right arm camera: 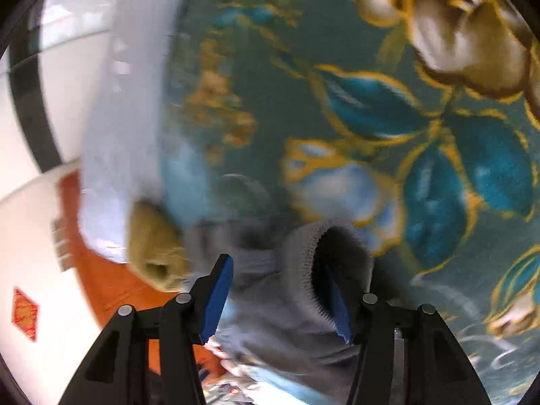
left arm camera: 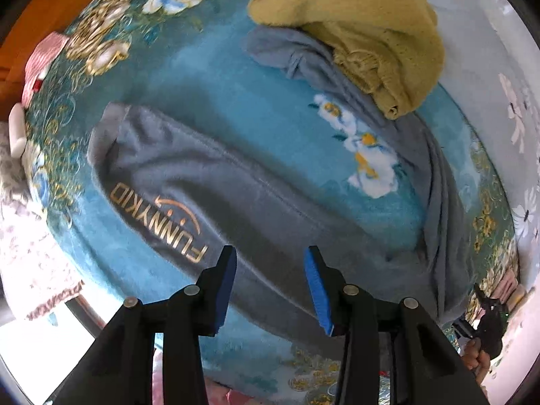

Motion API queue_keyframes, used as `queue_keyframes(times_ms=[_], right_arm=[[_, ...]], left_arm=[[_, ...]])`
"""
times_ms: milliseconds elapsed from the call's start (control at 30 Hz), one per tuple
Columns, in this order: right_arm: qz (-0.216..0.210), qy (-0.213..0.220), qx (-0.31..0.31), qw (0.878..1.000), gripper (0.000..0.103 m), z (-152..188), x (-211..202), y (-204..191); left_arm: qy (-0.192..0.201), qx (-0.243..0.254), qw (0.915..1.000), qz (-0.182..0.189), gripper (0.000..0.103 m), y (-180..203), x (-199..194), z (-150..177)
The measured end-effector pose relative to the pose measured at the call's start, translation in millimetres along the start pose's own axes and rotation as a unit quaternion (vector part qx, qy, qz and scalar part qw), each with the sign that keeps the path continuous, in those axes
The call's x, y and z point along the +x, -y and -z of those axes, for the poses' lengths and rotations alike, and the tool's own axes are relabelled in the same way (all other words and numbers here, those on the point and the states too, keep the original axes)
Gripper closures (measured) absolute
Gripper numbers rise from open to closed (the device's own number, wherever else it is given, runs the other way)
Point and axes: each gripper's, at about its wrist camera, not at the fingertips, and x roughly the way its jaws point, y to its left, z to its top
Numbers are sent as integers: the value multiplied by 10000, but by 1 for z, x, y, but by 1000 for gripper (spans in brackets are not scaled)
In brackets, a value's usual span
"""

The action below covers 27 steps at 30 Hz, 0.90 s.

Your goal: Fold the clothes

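Note:
Grey trousers [left arm camera: 216,182] with gold "FUNNYKID" lettering lie spread across a teal floral blanket [left arm camera: 209,77]. One leg runs left. The other leg [left arm camera: 435,182] bends up the right side, under a yellow knit garment [left arm camera: 364,23]. My left gripper [left arm camera: 270,251] hovers open just above the trousers near the waist, holding nothing. In the blurred right wrist view my right gripper [right arm camera: 275,263] is open around a grey ribbed cuff [right arm camera: 300,253]. Its right finger is partly hidden inside the cuff opening. The yellow garment [right arm camera: 155,246] sits just left of it.
A pink striped cloth [left arm camera: 40,60] and a white object [left arm camera: 17,128] lie at the blanket's left edge, with orange wood [left arm camera: 20,27] beyond. A pale floral sheet [left arm camera: 499,67] borders the right. A hand [left arm camera: 476,354] holds the other gripper at lower right.

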Motion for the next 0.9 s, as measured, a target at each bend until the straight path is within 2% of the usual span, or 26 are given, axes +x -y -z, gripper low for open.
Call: queue_keyframes(times_ms=[133,200,233,267,300,367,467,600,633,733,800,900], right_arm=[[-501,190,335,9980,51,-3,2,3],[-751,285,502,9955,70,-5,3,5],[-753,342,511,9953,79,-3,3,3],[-643,407,453,9961,93,1,2,-1],[-620,488,419,9960,95,5,0,-5],[-924,761,406,9920,97,20,-15,-9],[-1513,1231,515,9794,98,42,-52,-6],[-2094,2073,1069,9496,99,63,-113,28],[-2195,2284,1217,9407,103,67,-128,39],[-2263,2886,1613,9162,103,68,-173,73],[-2075,3045,1674,9144,103,68,-191,80],[-1678,2941,1425,9301,101,68,-199,72]], left_arm=[[-56,-52,9999,-100,60,-3,1,3],[-46,-3,9999,-122,60,2,0,4],[-41,14,9999,-113,60,5,-1,4],[-39,30,9999,-103,60,8,-1,4],[-44,49,9999,-84,60,11,-1,4],[-53,126,9999,-26,60,20,-1,3],[-55,263,9996,39,60,33,1,4],[-98,306,9994,124,60,41,6,6],[-96,267,9995,157,60,41,7,5],[-61,44,9994,336,60,36,11,-6],[-3,-293,9981,546,60,28,14,-19],[99,-977,9908,930,60,10,20,-42]])
